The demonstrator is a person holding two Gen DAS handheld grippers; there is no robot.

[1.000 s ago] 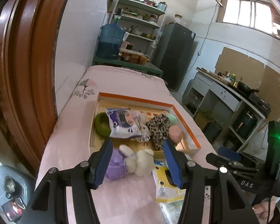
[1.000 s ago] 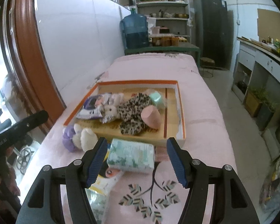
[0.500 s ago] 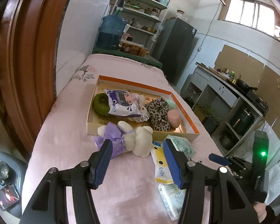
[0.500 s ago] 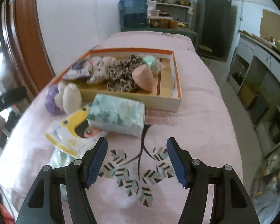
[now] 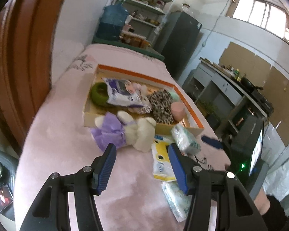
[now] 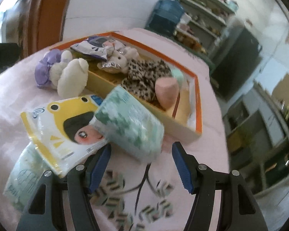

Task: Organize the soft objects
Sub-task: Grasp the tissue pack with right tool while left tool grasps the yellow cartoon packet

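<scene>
The green tissue pack (image 6: 129,123) is seen at twelve o'clock just beyond the right gripper (image 6: 141,165) — fingers apart, empty — its long axis slanting toward ten o'clock

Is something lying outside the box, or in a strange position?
Yes. Four soft things lie outside the orange-rimmed box, on the pink cover: a plush toy in a purple dress against its near wall, a green tissue pack leaning tilted on a yellow pack, and another pale pack partly under that.

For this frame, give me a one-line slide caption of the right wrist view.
Open right gripper closes in on a green-patterned tissue pack beside the orange-rimmed tray of soft items.
</scene>
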